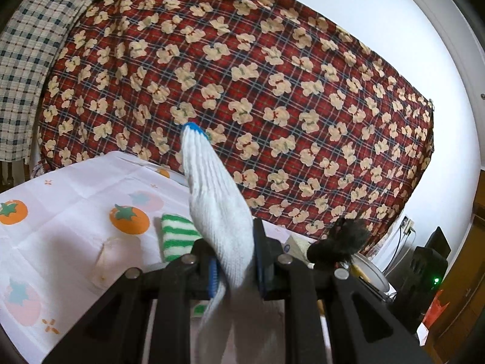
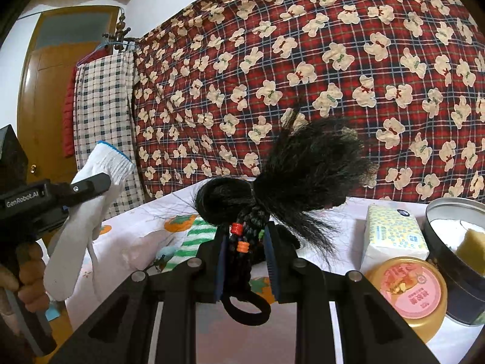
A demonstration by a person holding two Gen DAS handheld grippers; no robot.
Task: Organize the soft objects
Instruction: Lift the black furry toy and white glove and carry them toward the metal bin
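Observation:
My left gripper (image 1: 233, 257) is shut on a white knit glove with a blue cuff (image 1: 212, 188) and holds it above the table; the glove also shows in the right wrist view (image 2: 88, 200), at the left. My right gripper (image 2: 245, 257) is shut on a black hairpiece with a braid, orange beads and an elastic loop (image 2: 291, 176), held above the table. The hairpiece shows at the right of the left wrist view (image 1: 342, 239). A green-and-white striped cloth (image 1: 177, 236) lies on the table under the grippers, and shows in the right wrist view (image 2: 194, 236).
The table has a white cloth with fruit prints (image 1: 75, 200). A tissue pack (image 2: 394, 230), a yellow lidded tub (image 2: 409, 291) and a round metal tin with a sponge (image 2: 454, 242) stand at the right. A red plaid quilt with bears (image 2: 303, 60) hangs behind.

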